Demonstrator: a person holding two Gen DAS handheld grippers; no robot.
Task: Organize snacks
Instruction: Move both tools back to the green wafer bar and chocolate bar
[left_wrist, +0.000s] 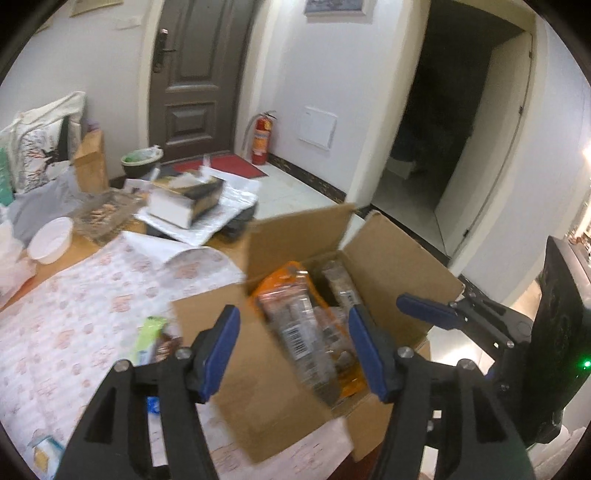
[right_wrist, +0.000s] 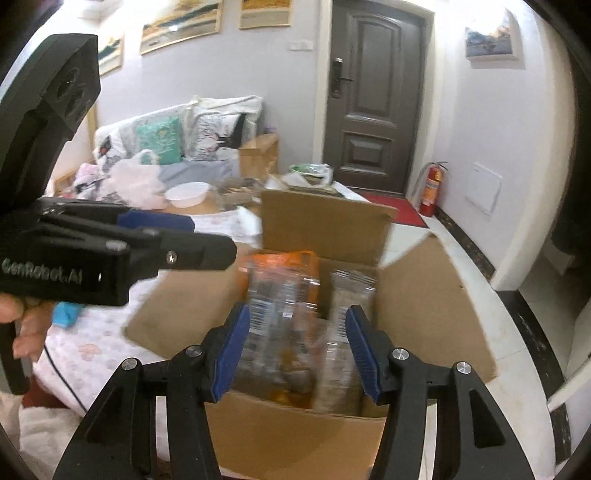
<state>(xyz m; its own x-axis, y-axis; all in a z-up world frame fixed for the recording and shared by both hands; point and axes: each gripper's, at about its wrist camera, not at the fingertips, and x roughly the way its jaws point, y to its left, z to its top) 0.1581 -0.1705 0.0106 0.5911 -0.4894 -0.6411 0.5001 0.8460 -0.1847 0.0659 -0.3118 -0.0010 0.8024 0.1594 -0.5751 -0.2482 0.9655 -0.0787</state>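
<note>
An open cardboard box (left_wrist: 391, 258) stands on a table with a patterned cloth; it also shows in the right wrist view (right_wrist: 424, 295). Inside lie an orange snack pack (left_wrist: 280, 284) and clear-wrapped snack packs (left_wrist: 306, 339), seen blurred in the right wrist view (right_wrist: 280, 306). My left gripper (left_wrist: 295, 350) is open and empty, held over the box's near left edge. My right gripper (right_wrist: 297, 347) is open and empty above the box's opening; it also shows at the right in the left wrist view (left_wrist: 432, 312). A green snack pack (left_wrist: 147, 336) lies on the cloth left of the box.
A white bowl (left_wrist: 51, 240), a clear tray (left_wrist: 99, 214) and a dark box on papers (left_wrist: 184, 199) sit at the table's far side. Cushions and bags (right_wrist: 166, 147) lie on a sofa behind. A door (left_wrist: 192, 74) and a fire extinguisher (left_wrist: 261, 138) stand beyond.
</note>
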